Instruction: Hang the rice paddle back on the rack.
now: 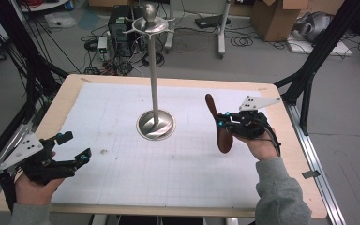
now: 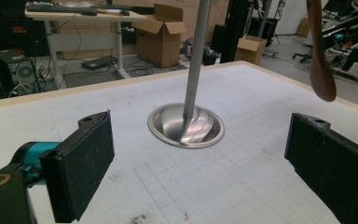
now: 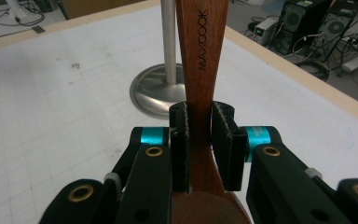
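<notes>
Wooden spoon (image 3: 201, 70) marked MAXCOOK, clamped in right tool (image 3: 200, 144)

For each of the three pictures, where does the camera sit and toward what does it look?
High view: above the person's side, looking forward and down on the table; both hands, left tool and right tool show.
Left gripper view: on the left tool, facing the metal stand; its open jaws show.
Right gripper view: on the right tool, jaws shut on the wooden spoon.
All three share the stand and spoon.
</notes>
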`<state>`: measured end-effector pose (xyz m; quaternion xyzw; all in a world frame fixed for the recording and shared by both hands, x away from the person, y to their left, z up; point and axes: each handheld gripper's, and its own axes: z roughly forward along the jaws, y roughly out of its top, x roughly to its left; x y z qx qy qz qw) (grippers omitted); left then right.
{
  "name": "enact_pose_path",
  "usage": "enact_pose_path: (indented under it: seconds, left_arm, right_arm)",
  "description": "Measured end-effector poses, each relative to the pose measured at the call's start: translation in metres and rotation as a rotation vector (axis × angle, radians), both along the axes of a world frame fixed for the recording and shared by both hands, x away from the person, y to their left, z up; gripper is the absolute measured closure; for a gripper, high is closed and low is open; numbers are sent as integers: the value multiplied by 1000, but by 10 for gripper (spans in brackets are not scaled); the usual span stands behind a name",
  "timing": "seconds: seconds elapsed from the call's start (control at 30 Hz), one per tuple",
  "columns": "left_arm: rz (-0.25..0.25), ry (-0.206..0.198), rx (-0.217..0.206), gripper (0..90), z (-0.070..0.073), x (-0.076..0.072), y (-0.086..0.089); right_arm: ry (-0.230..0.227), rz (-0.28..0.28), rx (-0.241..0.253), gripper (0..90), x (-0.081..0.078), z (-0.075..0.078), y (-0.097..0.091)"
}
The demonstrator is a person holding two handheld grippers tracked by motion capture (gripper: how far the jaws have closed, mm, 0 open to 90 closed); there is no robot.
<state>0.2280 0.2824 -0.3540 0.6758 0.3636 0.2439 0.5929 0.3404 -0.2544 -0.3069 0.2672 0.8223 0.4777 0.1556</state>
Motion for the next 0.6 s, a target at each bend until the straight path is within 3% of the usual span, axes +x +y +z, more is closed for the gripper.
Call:
enact_pose_path:
  seconds: [0.6]
  left_arm:
    - [9, 6, -23, 86, -2, 2, 6]
  right_arm:
    - [-42, 49, 68, 780, 23, 41, 20]
